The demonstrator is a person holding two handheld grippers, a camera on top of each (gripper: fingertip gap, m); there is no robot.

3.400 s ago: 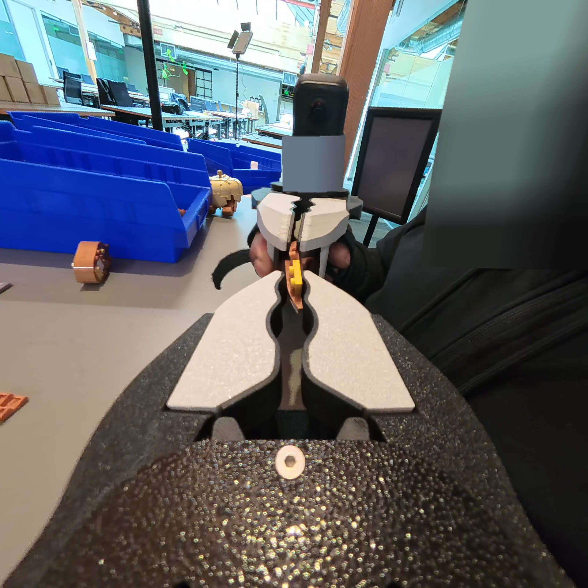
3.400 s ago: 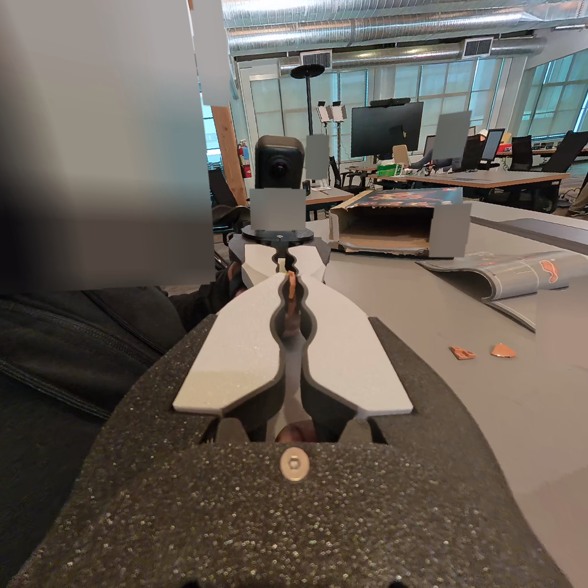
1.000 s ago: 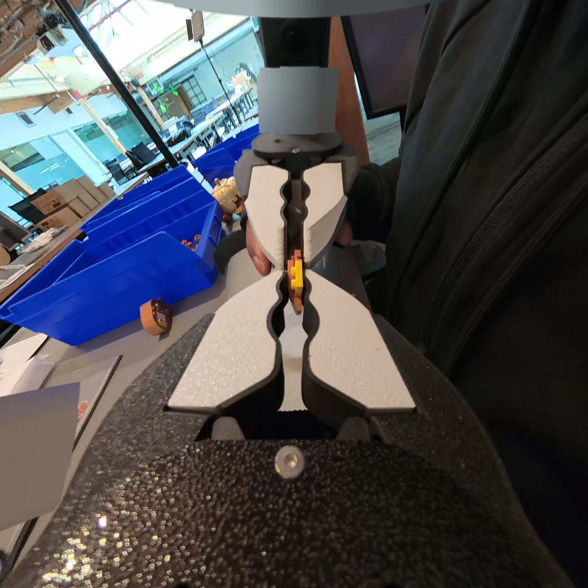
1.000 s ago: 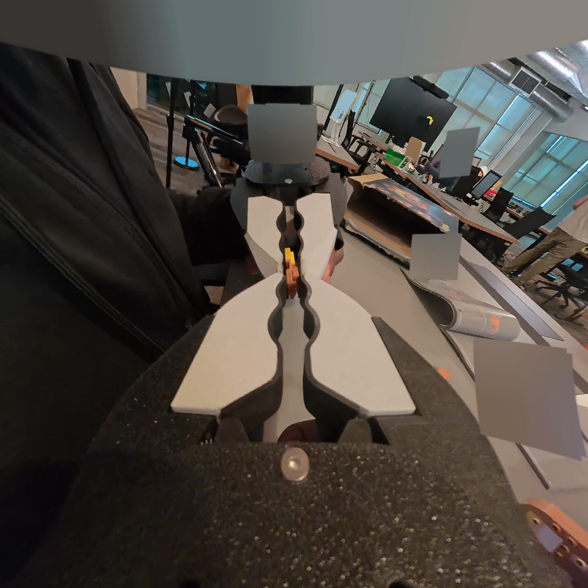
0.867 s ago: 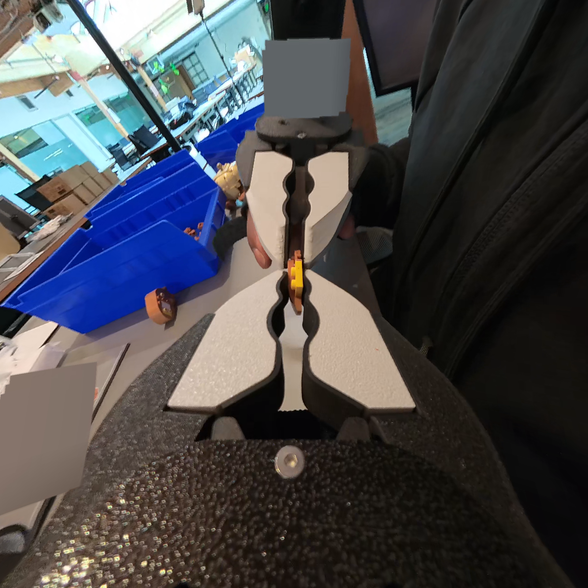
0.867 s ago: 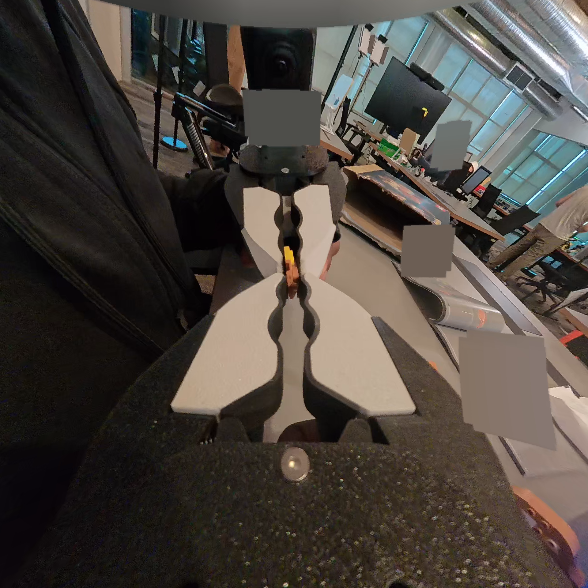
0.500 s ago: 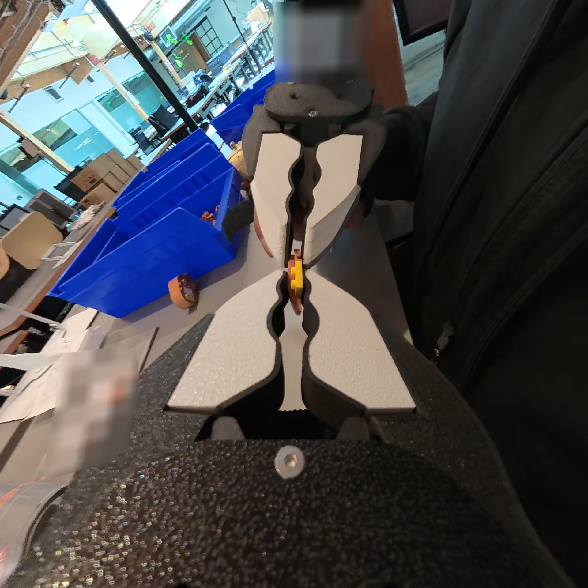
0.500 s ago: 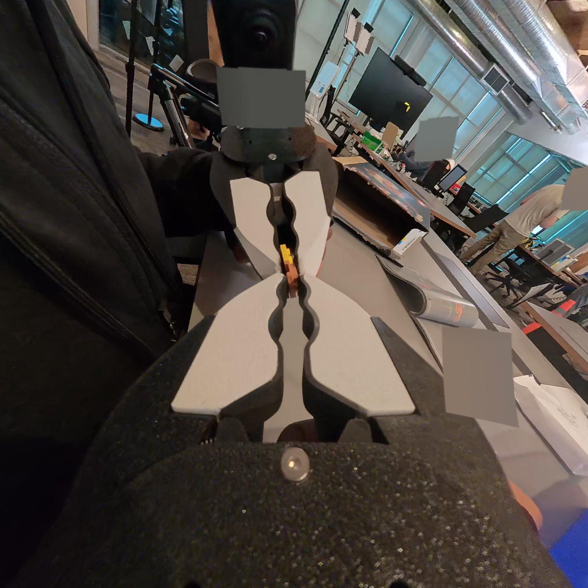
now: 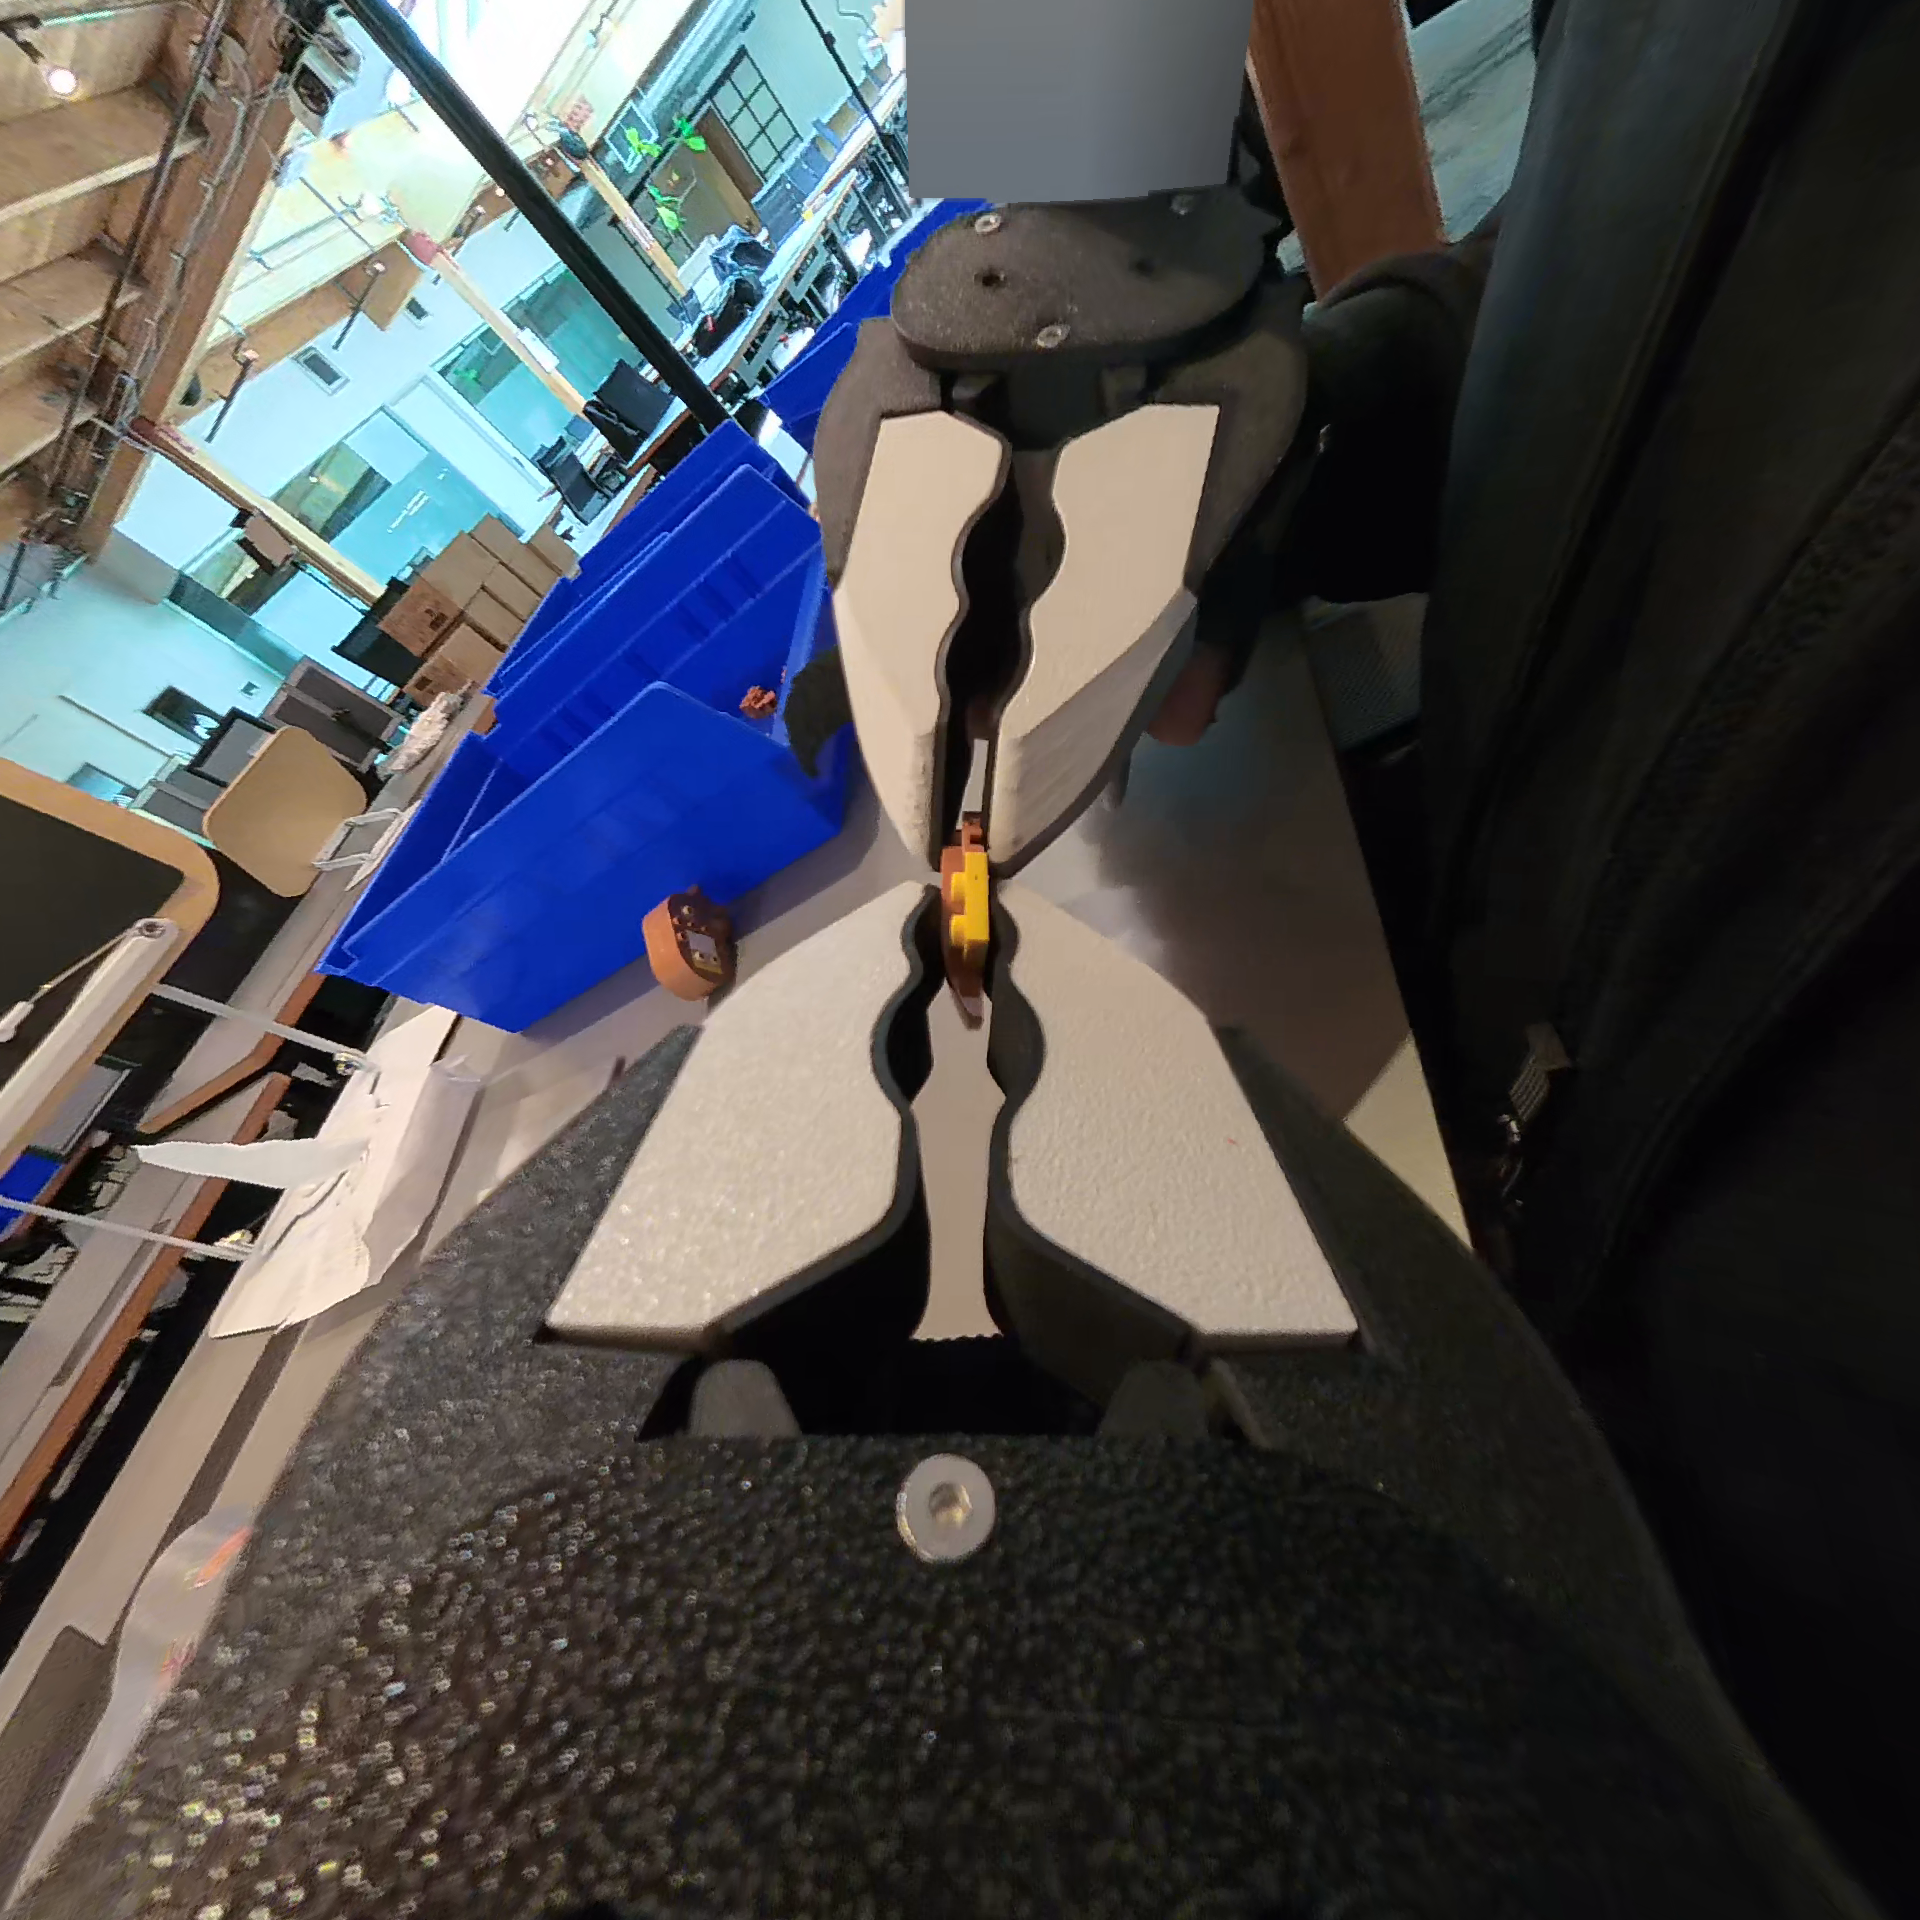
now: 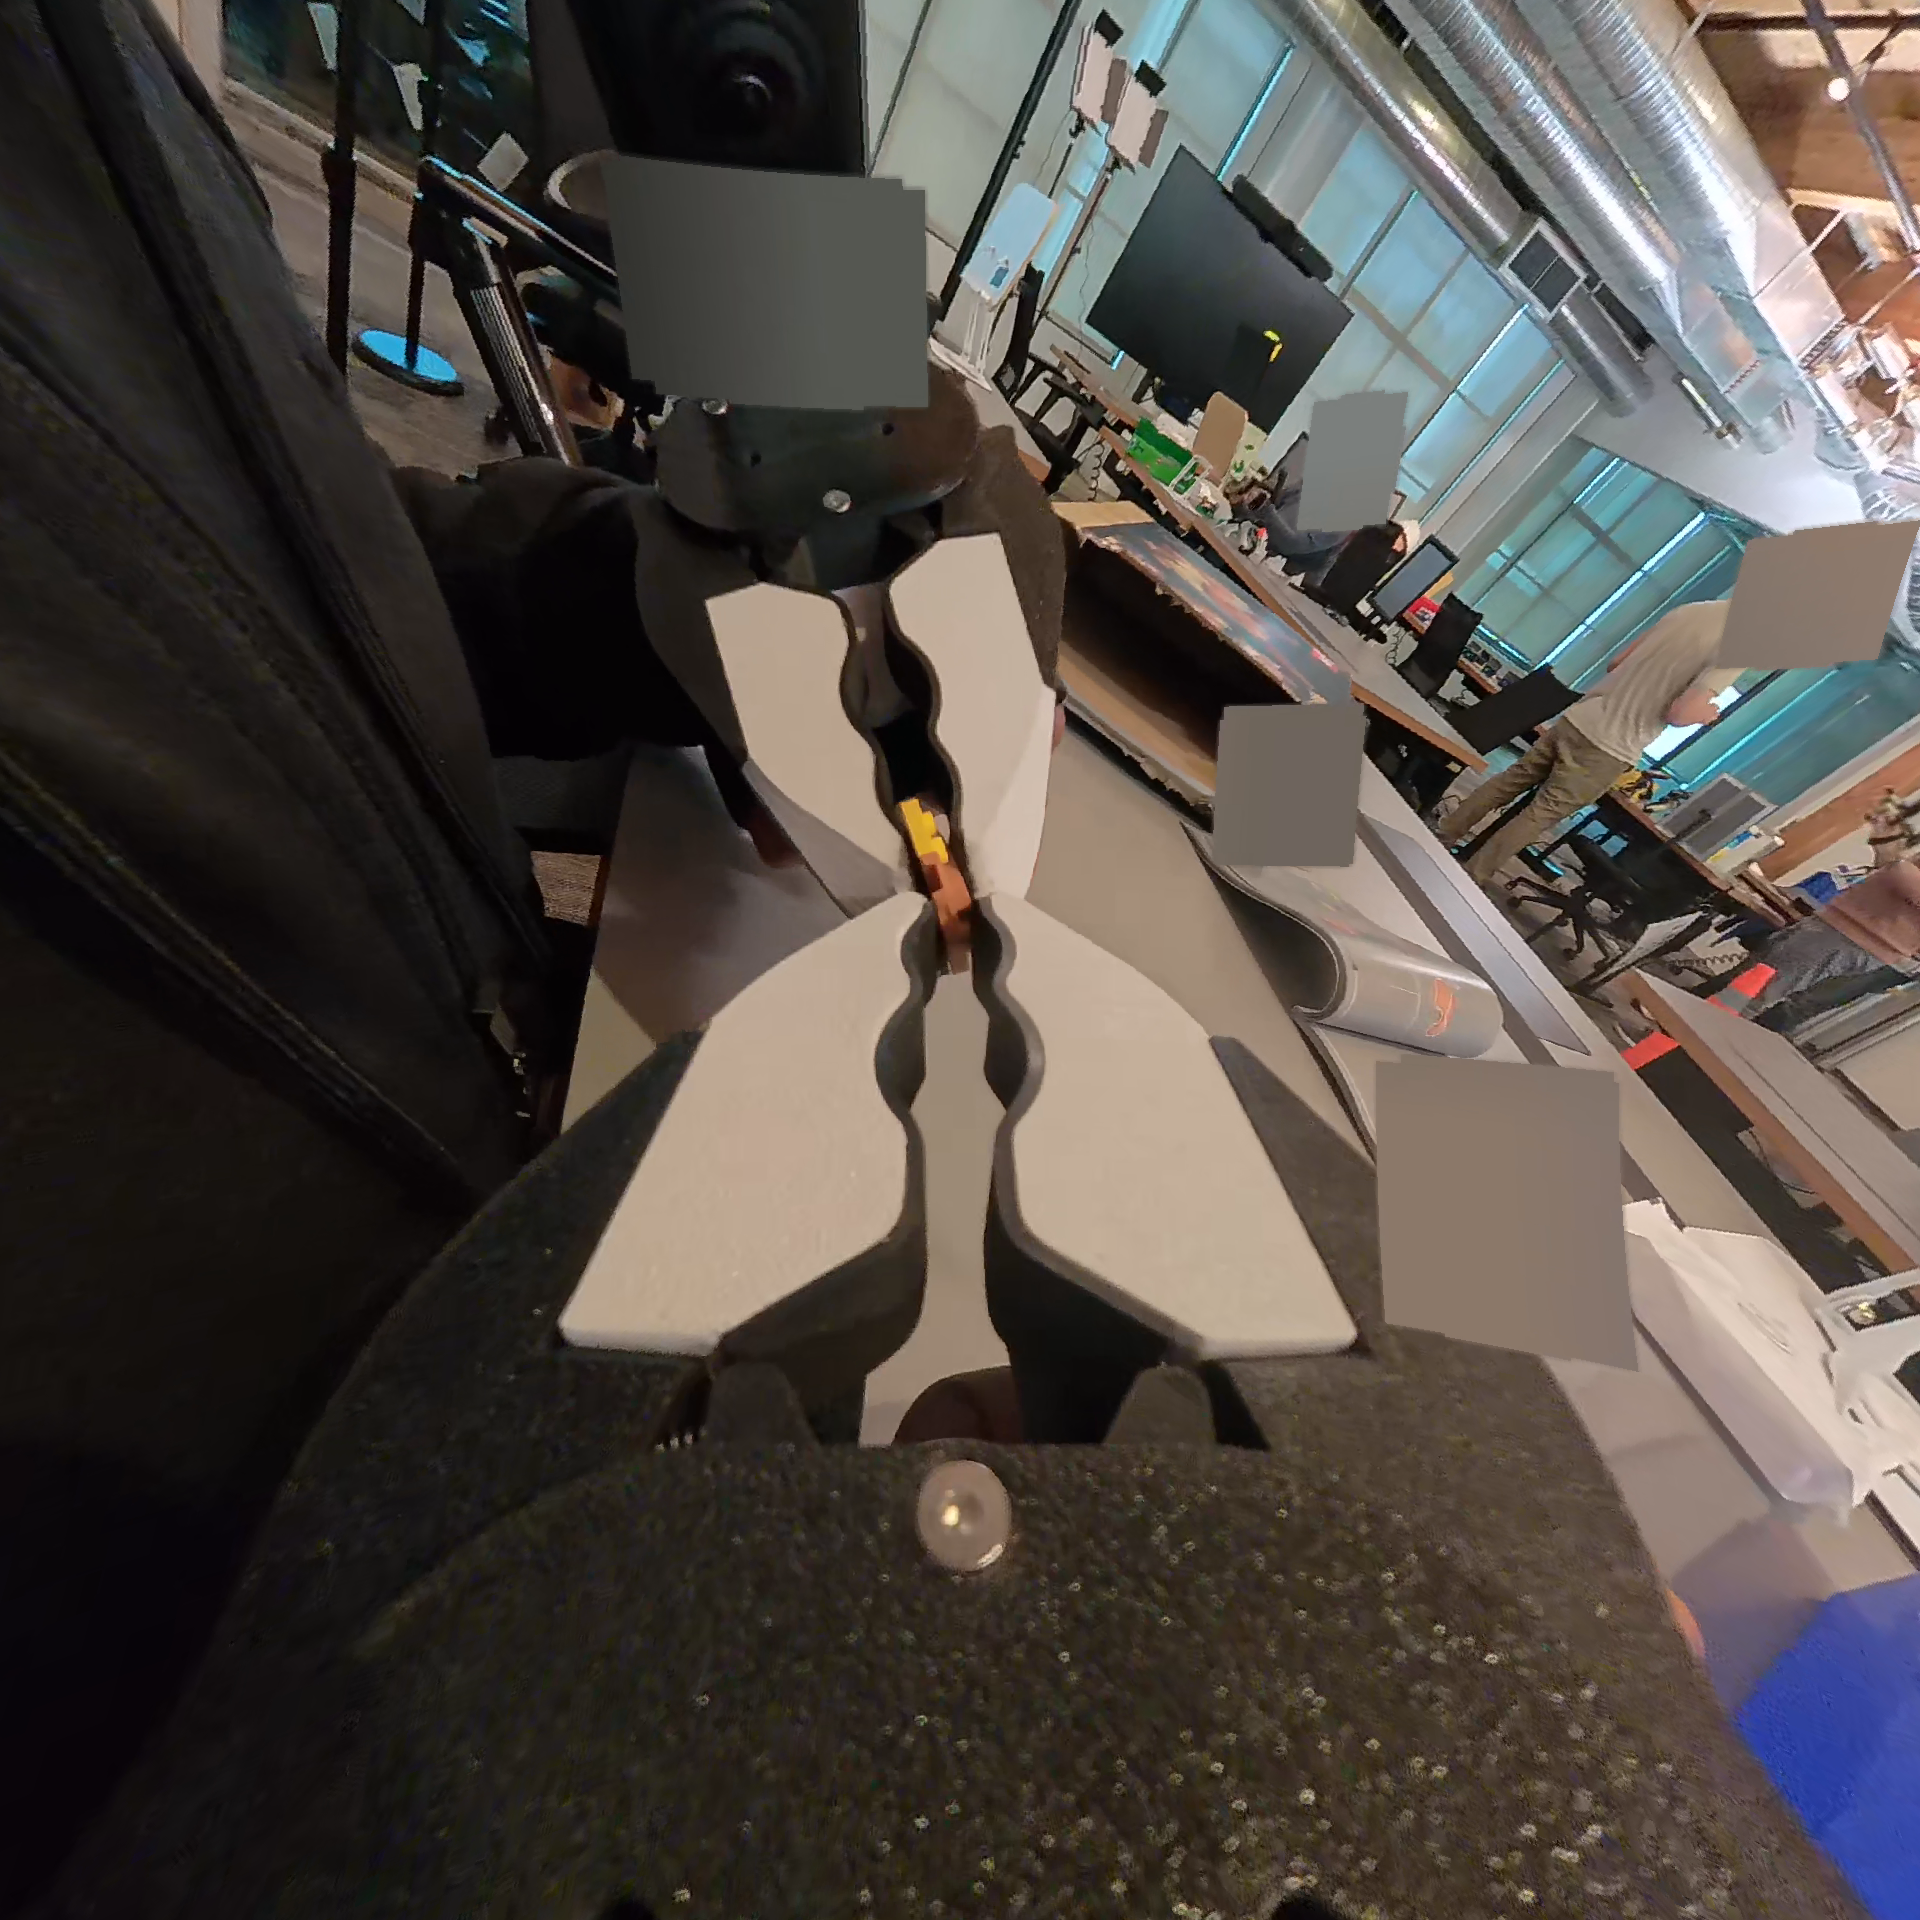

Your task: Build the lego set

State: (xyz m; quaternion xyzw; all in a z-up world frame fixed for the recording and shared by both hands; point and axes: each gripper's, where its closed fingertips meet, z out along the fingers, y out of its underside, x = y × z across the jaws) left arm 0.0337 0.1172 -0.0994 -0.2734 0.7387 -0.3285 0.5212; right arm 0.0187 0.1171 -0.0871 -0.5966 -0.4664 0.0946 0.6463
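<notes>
- A small toy-brick piece, brown with a yellow brick fixed on one side, hangs in the air above the grey surface, pinched between two hand-held grippers that meet tip to tip.
- The left hand-held gripper is nearly shut, its pale fingers pressing the brown-and-yellow end of the piece.
- The right hand-held gripper is nearly shut as well, gripping the brown end from the opposite side; in its own view the yellow brick sits farther in, between the other gripper's fingers.
- Blue bins stand in a row on the surface to the left; a few small brown bricks lie in one of them, the rest of their insides being hidden.
- A round brown brick part lies on the surface just beside the nearest bin.
- An open cardboard box lies on its side beyond the right gripper, with a curled booklet near it.
- A person's dark jacket fills the side of each view.
</notes>
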